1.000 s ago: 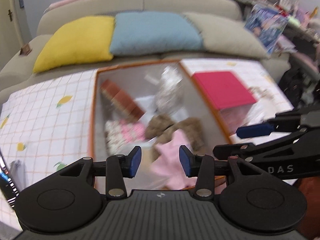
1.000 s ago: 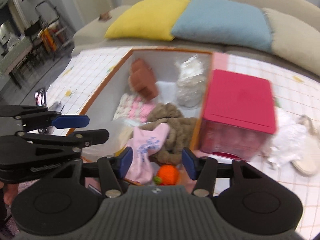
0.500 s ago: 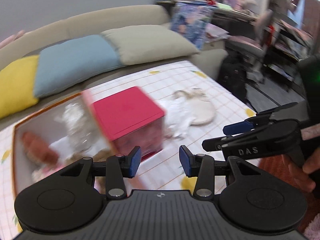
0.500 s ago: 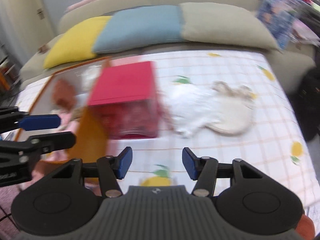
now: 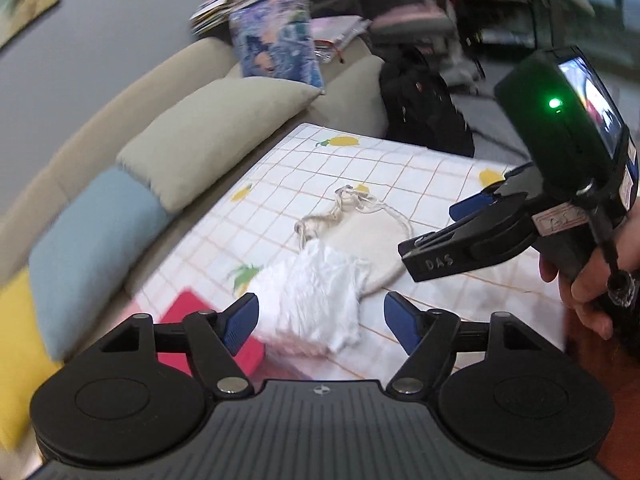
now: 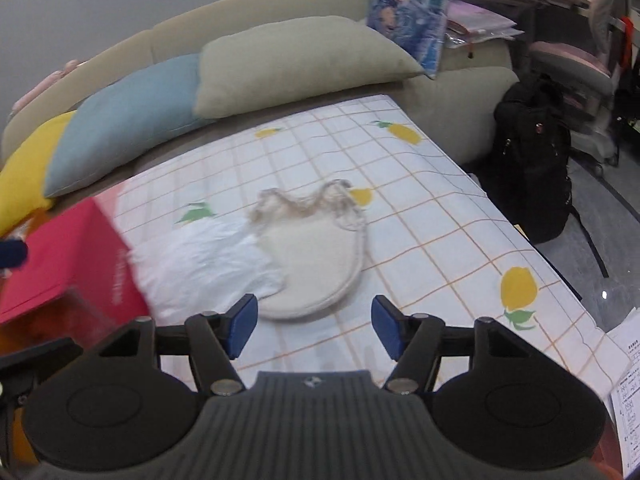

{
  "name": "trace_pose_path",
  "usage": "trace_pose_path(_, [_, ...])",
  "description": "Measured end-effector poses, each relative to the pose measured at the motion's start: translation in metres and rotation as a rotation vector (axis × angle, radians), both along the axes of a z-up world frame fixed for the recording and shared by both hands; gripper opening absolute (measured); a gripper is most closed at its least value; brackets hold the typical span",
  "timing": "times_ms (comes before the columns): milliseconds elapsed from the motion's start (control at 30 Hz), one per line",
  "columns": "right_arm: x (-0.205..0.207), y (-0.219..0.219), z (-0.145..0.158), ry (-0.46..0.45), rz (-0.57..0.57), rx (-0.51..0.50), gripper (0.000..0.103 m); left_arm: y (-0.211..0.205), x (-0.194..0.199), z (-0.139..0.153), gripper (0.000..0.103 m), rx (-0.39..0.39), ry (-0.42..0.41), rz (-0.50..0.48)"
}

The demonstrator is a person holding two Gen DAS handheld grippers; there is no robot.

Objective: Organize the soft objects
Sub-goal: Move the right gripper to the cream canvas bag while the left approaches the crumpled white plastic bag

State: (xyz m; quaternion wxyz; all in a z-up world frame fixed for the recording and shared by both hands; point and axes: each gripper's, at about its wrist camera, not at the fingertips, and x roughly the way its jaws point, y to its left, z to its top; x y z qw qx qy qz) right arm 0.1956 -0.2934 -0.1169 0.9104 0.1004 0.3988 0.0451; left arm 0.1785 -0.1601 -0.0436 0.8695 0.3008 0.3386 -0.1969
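Beside the red box [image 6: 60, 264], a white cloth [image 6: 200, 264] overlaps a cream pouch [image 6: 316, 264]; both tools spread, empty.

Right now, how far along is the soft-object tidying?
Nothing visibly sorted here. Both tools, left and right, have just been opening and hold nothing. Still loose on the lemon-print tablecloth: a fluffy white cloth and a cream fabric drawstring pouch, beside the red-lidded box.

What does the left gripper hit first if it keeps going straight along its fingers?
Probably the crumpled white fluffy cloth: it lies right between the open left gripper fingers' line, overlapping the cream drawstring pouch beyond. Depth is unclear.
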Motion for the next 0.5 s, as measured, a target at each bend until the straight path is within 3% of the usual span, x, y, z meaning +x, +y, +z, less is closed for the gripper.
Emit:
trace_pose_path(167, [0.021,-0.008,-0.026,0.023,-0.009,0.011,0.063,-0.032,0.03,-0.034,0.085,0.113,0.028,-0.038])
trace_pose_path(267, [0.029,-0.006,-0.031,0.0,0.021,-0.002,0.063,-0.044,0.052,-0.06,0.085,0.211,0.062,0.008])
trace_pose_path(500, [0.046,-0.002,-0.039,-0.024,0.075,-0.028,0.065,-0.044,0.083,-0.097,0.085,0.308,0.133,0.086])
